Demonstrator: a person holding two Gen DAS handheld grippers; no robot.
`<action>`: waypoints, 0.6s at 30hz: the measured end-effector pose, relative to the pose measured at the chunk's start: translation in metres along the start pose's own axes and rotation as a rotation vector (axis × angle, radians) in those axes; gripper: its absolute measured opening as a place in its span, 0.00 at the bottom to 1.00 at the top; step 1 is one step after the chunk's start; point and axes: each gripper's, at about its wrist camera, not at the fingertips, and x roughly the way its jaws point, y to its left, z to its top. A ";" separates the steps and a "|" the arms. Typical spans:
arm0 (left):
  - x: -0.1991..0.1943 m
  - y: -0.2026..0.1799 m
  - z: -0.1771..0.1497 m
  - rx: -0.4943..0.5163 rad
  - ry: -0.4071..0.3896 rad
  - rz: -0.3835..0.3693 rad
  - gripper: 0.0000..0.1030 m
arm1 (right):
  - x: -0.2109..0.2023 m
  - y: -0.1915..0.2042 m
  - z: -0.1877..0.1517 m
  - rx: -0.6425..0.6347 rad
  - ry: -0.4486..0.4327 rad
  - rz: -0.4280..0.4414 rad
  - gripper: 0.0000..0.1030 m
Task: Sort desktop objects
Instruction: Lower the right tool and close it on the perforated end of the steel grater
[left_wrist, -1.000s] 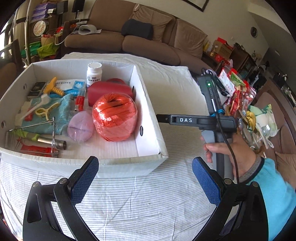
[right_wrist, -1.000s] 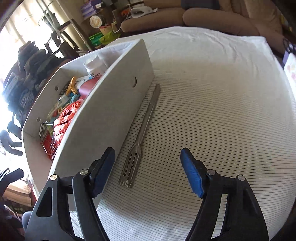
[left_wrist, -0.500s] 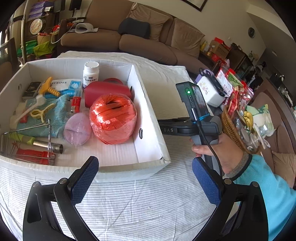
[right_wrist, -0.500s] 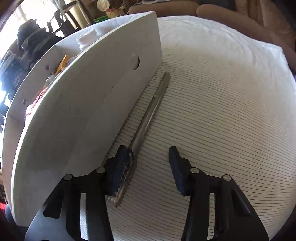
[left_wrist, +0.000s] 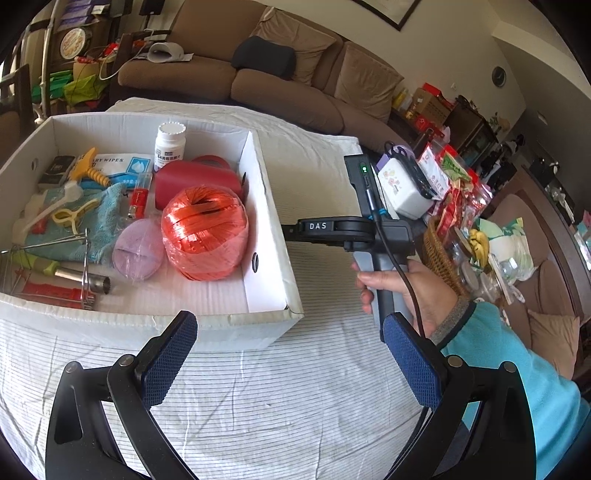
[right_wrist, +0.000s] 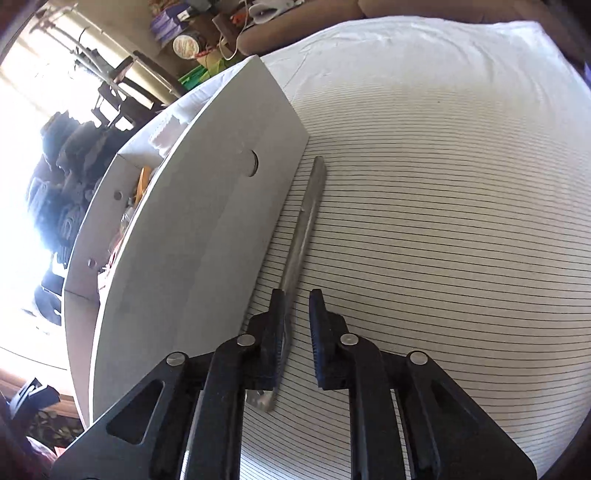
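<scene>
So the right gripper (right_wrist: 297, 314) is down at the bench (right_wrist: 461, 221) with its jaws straddling the wide slotted end of the long metal utensil (right_wrist: 303, 229). The jaws have just been closing and the tool sits between them. The left pad looks right against it, but there's a visible gap on the right side, so I wouldn't call it clamped yet.

Best bet as I see it: finish the squeeze until both pads bite, then lift a little before swinging anything. It's a thin flat piece lying on cloth, and it's being held near one end, so the long handle ahead of the gripper will probably droop or pivot.

Room-wise, the white box (right_wrist: 192, 236) wall is just left of the gripper, and the utensil lies just beside it along the wall's base. Tight on that side, so go up first to get over the rim. To the right and ahead there's lots of bare striped cloth.

The left gripper (left_wrist: 290, 363) hangs spread wide with nothing in it, with the box's near corner just ahead of it.
</scene>
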 end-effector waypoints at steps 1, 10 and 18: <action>0.000 0.001 0.001 0.002 -0.001 0.000 1.00 | 0.004 0.001 0.003 0.000 -0.002 -0.002 0.21; 0.006 0.011 0.004 -0.028 0.002 -0.014 1.00 | 0.035 0.043 0.002 -0.256 0.079 -0.231 0.18; 0.016 -0.021 -0.002 -0.007 0.042 -0.053 1.00 | -0.010 0.013 -0.056 -0.400 0.205 -0.299 0.17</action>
